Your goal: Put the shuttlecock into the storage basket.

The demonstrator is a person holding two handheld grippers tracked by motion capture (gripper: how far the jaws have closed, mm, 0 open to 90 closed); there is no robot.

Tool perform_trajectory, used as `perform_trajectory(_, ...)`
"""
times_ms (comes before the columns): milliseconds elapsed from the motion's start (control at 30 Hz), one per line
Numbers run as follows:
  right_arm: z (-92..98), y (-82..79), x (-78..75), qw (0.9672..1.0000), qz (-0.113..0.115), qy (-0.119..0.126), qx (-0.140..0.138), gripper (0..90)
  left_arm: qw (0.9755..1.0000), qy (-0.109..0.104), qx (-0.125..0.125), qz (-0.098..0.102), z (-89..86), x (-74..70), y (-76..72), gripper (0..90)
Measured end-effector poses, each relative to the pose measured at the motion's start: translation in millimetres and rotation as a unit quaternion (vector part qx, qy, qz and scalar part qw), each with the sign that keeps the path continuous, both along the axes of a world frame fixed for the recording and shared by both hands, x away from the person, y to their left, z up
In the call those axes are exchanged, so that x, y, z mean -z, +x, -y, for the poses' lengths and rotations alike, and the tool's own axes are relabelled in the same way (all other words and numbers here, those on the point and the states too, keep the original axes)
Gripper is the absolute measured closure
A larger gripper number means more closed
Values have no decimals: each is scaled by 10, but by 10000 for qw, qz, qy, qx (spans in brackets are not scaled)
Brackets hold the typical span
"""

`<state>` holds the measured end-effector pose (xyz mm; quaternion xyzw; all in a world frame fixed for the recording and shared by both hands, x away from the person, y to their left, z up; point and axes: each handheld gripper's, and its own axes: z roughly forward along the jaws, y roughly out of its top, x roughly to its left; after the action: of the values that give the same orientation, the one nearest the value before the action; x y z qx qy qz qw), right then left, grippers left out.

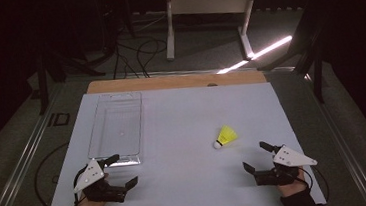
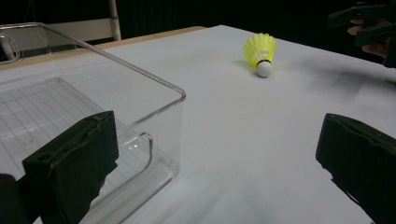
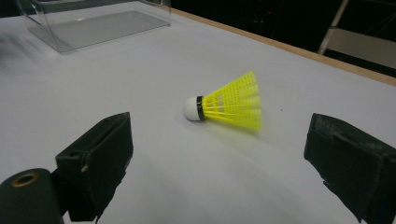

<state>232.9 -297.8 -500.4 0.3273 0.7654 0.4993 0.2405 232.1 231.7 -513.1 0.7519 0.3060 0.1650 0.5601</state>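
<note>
I see both jaws wide, nothing held: left gripper [image 1: 120, 171], right gripper [image 1: 256, 157]. Yellow shuttlecock [image 1: 225, 136] lies near the right one; clear tray [image 1: 115, 124] sits by the left.

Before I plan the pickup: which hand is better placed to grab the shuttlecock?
The right. Its open tool sits just short of the yellow shuttlecock, which lies ahead between its jaws; the left tool is by the clear bin.

Clear plastic bin [image 1: 115, 124] sits on white table [image 1: 183, 133], left of centre. Wooden edge strip [image 1: 174, 81] beyond bin; white table frame [image 1: 208, 10] farther back.
</note>
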Motion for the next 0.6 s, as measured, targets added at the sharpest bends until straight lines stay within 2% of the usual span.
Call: perform_trajectory(600,-2,-7,-6,10000,42,-4,-54,82,9999,137,22,-24,32,-10,8,0)
